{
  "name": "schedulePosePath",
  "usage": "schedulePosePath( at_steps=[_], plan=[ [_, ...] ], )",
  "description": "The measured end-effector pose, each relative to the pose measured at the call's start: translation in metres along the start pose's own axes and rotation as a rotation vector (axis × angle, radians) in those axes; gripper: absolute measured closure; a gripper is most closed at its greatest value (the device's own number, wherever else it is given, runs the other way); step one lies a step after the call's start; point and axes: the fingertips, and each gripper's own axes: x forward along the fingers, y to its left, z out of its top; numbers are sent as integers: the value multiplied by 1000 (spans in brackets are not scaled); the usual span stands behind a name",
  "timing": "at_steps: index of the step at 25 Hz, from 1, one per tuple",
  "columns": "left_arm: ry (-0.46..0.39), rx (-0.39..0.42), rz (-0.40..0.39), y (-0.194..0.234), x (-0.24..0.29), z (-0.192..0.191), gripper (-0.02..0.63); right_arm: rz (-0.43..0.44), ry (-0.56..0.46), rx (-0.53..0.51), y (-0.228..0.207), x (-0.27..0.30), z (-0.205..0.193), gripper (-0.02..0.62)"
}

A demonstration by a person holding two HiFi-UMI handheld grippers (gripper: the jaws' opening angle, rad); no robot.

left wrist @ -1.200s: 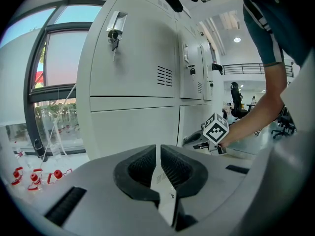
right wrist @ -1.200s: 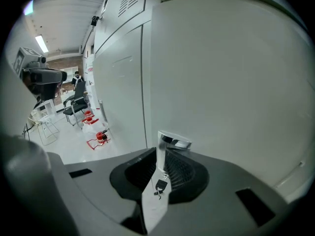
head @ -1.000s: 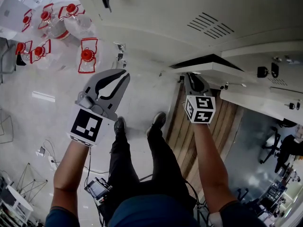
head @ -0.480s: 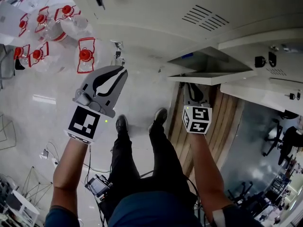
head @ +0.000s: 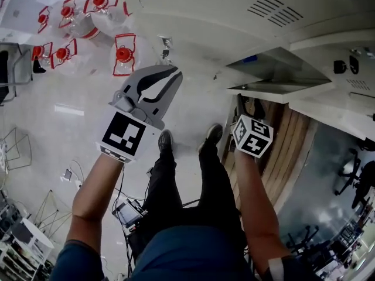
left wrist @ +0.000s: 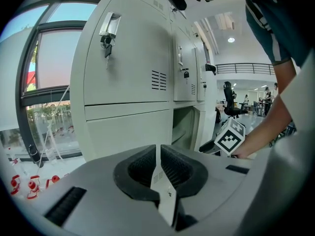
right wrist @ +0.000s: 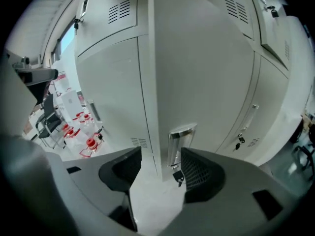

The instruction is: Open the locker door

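The locker door (right wrist: pixel 197 82) stands open, filling the middle and right of the right gripper view. Its metal handle (right wrist: pixel 180 140) and hanging key (right wrist: pixel 177 177) are low at centre. Our right gripper (right wrist: pixel 160 170) has just been opening its fingers. They stand wide apart with the handle between them, not pressing it. Our left gripper (left wrist: pixel 158 154), fingers closed on nothing, faces the lockers (left wrist: pixel 128 73). Red-capped bottles (head: pixel 123 54) sit on the floor (head: pixel 58 127) at the head view's upper left.

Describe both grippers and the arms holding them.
The left gripper and right gripper are grey shells with black ribbed pads. The right's jaws have just been opening, with the door handle showing between them. The left cube and right cube are white with black square markers. The sleeves are short and dark blue.
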Motion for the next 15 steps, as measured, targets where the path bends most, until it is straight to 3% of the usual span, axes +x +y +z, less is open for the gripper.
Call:
schedulePosePath(
  at_steps=[6, 15],
  plan=[
    [-2, 18, -9, -4, -7, -2, 561, -80, -53, 101, -16, -1, 28, 362],
    [20, 16, -3, -5, -24, 1, 561, -102, 12, 93, -31, -36, -8, 364]
  ],
)
